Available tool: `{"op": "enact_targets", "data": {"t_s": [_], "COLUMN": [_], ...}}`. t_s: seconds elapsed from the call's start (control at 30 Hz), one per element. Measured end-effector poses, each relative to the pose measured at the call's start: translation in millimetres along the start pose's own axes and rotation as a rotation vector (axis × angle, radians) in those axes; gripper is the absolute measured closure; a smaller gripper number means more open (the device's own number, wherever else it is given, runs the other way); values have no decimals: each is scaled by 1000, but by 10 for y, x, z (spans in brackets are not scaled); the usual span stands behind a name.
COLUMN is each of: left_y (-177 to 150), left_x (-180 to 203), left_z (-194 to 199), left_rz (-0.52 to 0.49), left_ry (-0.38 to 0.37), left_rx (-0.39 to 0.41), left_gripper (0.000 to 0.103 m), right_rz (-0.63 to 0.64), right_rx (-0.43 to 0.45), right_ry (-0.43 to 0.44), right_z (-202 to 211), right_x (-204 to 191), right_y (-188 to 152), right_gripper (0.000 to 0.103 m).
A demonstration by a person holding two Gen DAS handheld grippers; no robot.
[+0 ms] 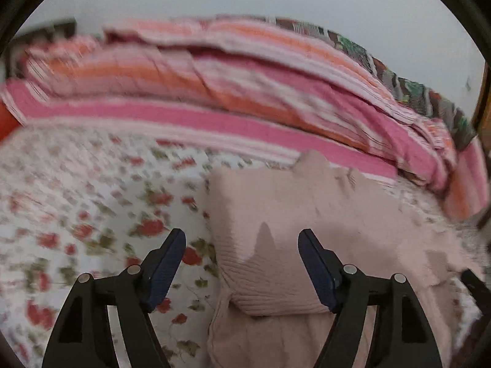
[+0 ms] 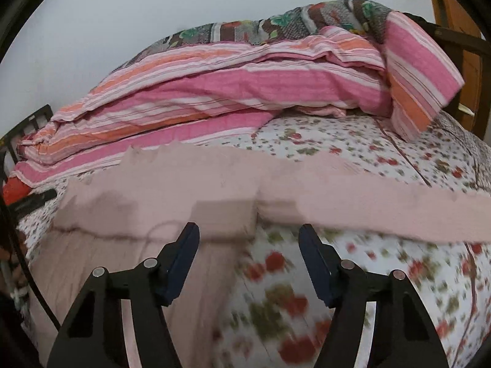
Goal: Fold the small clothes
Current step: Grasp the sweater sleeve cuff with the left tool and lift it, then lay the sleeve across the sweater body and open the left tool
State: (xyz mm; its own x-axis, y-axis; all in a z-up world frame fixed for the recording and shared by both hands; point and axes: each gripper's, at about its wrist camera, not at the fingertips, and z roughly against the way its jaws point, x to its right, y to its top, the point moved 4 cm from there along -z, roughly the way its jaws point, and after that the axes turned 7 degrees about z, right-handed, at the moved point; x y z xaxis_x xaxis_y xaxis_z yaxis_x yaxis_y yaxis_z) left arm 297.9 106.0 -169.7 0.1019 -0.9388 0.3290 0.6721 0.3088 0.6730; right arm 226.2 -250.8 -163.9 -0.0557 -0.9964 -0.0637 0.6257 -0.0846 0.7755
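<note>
A pale pink ribbed knit garment (image 1: 291,214) lies on the floral bedsheet (image 1: 76,199). In the left wrist view one part is folded over, its ribbed edge between my fingers. My left gripper (image 1: 242,245) is open and empty just above this folded edge. In the right wrist view the same garment (image 2: 172,184) spreads across the bed, with a long sleeve (image 2: 383,205) stretched to the right. My right gripper (image 2: 248,239) is open and empty, over the garment's near right edge and the sheet (image 2: 353,153).
A folded pink, orange and white striped quilt (image 2: 230,89) lies along the back of the bed, with a dark patterned blanket (image 2: 291,21) behind it. A white wall stands behind. A wooden door (image 2: 457,15) is at the far right. A dark bed frame (image 2: 27,125) is at left.
</note>
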Motion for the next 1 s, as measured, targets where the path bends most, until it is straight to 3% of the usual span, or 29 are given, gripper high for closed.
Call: {"op": "enact_targets", "data": {"t_s": [0.13,0.17,0.2,0.27,0.33,0.4,0.53,0.6,0.67,0.83,1.0], "left_y": [45,55,47,53,105,131,74,73,63,18,-16], "left_x": [-59,-80,-97,-134,-204,-301,-392,-408,-403,-227,-71], "left_z": [-274,-363,-452,-509,-444,-376,-487,-501,-500,-486,-517], "left_rz": [15,34,47,51,79,99,134,144,136,23,-86], "left_ry": [-31,-35,-21,-28,-58,-42,-59,-56,-46,68,153], "left_rx": [-46,-69,-91,-86,-38,6,-28,-30,-29,-12,-15], "left_gripper": [32,40,61,89,90,90,88,79,76,71,53], "right_rz": [12,22,29,33,27,32,54,65,74,91,102], "right_rx": [-25,-41,-48,-66,-86,-102,-111,-130,-136,-124,-124], "right_ry": [-24,-36,-48,-83,-82,-71,-55,-55,-55,-71,-79], "right_z": [-181,-244,-286,-384,-458,-509,-568,-650,-716,-750,-751], "right_x": [-91,-120,-132,-128,-124,-132,-153,-170,-186,-207,-220], "right_y": [125,150,166,187,190,183,160,150,129,83,71], "right_gripper": [37,37,37,37,37,37,37,37,50,53,53]}}
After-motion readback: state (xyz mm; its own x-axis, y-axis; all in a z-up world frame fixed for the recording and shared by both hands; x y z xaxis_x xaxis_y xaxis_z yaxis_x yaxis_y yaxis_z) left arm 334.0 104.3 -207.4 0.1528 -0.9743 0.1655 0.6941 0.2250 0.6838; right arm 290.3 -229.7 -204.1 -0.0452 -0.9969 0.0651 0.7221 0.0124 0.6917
